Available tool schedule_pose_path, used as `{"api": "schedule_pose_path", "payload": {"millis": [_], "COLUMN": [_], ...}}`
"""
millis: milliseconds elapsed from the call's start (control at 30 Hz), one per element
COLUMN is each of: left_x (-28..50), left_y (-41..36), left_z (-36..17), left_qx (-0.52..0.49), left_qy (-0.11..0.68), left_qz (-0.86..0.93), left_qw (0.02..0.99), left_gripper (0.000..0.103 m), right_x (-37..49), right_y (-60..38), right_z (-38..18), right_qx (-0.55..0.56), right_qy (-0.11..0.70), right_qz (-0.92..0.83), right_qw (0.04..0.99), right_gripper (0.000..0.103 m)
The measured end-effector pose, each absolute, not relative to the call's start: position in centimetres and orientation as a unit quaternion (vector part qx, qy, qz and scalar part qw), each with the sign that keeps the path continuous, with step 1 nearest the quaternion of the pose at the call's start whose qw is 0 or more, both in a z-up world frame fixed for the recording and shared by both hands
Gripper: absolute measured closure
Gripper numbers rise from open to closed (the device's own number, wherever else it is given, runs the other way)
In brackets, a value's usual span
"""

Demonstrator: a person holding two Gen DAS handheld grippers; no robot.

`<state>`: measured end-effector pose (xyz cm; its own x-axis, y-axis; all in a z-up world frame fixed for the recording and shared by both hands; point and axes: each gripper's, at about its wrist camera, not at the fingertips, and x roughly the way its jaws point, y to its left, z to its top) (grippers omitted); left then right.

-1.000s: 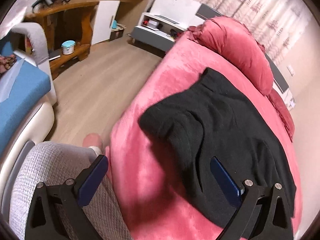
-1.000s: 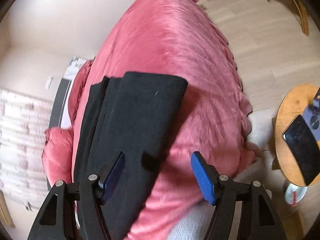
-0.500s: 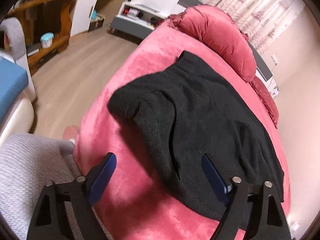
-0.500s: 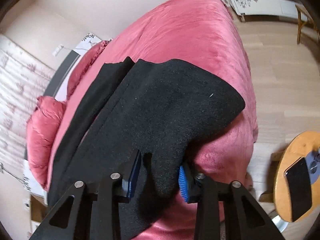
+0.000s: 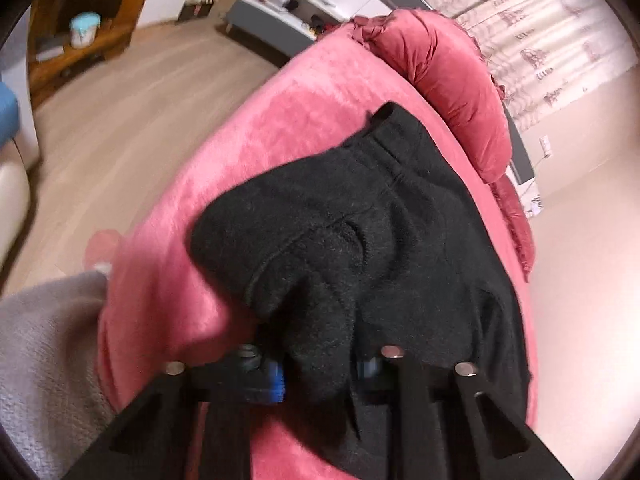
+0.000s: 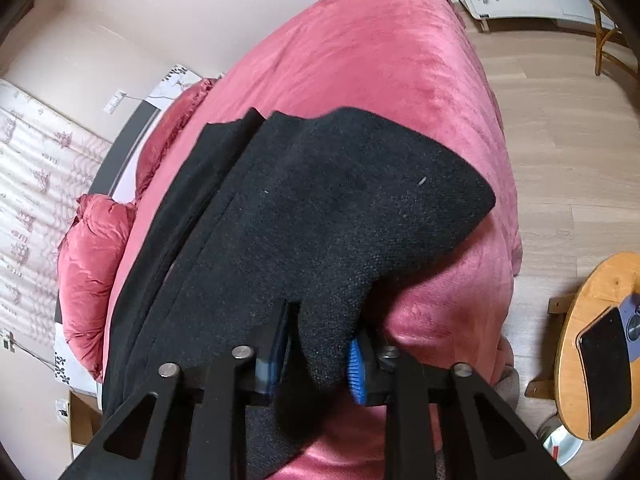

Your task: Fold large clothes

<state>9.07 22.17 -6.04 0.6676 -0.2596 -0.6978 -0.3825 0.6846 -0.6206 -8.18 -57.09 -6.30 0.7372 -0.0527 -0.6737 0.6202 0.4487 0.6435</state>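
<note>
Your left gripper [image 5: 320,372] is clamped on a bunched fold of the black garment [image 5: 360,240], the blue pads nearly hidden by the fleece pinched between them. Your right gripper [image 6: 316,364] grips the same garment [image 6: 320,216] at another edge, its blue pads [image 6: 356,368] pressed against either side of a thick fold. The garment lies on the pink bedspread [image 5: 256,140], its near edge raised off the bed in both grips; the rest is spread toward the red pillow [image 5: 444,88] at the head of the bed. In the right wrist view, the lifted part forms a pointed flap that overhangs the bedspread [image 6: 380,60] toward the floor side, while a flatter strip of the cloth runs along the side nearer the pillow [image 6: 92,256]. Beside the bed, a round wooden table [image 6: 580,344] carries a dark phone [image 6: 604,372]. Your grey-clad leg [image 5: 44,344] shows at the lower left of the left wrist view. The left wrist view is slightly blurred.
</note>
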Motion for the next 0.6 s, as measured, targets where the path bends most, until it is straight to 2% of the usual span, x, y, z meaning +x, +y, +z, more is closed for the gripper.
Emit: {"api": "schedule_pose_path", "payload": {"millis": [33,133,333,600], "left_x": [8.9,8.5,7.2,4.5], "left_y": [22.2,21.9,22.2,23.9], "left_z": [-5.7,-3.7,-0.3,2.1], "left_qx": [-0.393,-0.379,-0.398,-0.433], "left_qy": [0.398,0.380,0.334,0.288], "left_qz": [0.032,0.013,-0.036,-0.062], "left_qw": [0.828,0.844,0.854,0.852], "left_gripper": [0.085,0.088,0.092,0.094], "right_x": [-8.2,-8.4,-9.2,-9.6], "right_y": [-57.0,-56.8,-57.3,-56.4], "right_z": [-6.1,-5.0,-2.2,1.7], "right_qx": [0.480,0.474,0.508,0.492], "right_qy": [0.289,0.271,0.213,0.174], "right_qz": [-0.205,-0.194,-0.163,-0.145], "right_qw": [0.803,0.815,0.819,0.841], "right_gripper": [0.091,0.092,0.093,0.094]}}
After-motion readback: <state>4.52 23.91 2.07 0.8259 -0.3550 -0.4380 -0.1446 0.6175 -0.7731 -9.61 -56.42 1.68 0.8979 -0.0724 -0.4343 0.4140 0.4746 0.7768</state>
